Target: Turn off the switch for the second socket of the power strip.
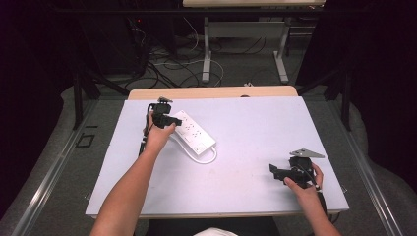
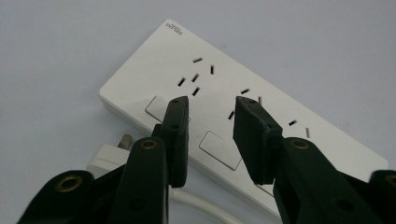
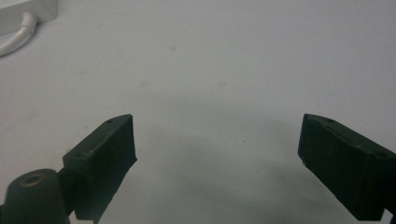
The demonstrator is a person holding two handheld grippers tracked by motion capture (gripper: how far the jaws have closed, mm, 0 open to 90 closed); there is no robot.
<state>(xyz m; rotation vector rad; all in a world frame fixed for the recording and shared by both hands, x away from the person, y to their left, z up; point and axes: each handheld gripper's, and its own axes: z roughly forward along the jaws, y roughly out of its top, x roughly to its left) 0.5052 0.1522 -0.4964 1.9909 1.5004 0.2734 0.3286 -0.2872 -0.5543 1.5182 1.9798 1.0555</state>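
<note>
White power strip [image 2: 243,112] partly hidden behind left gripper [image 2: 210,105], jaws slightly apart, empty; right gripper [image 3: 217,140] jaws wide, empty.

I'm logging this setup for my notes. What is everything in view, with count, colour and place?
power strip: one, white, left half of the table, lying at a slant
cord: one, white, looped at the power strip's near end
plug: one, white, beside the power strip
table: one, pale grey top, centre
second table: one, light top on grey legs, beyond
cables: several, dark and white, on the floor behind
left claw: one, black, over the power strip's far end, jaws apart, nothing between them
right claw: one, black, near right of the table, jaws wide
forearms: two, entering from the bottom
</note>
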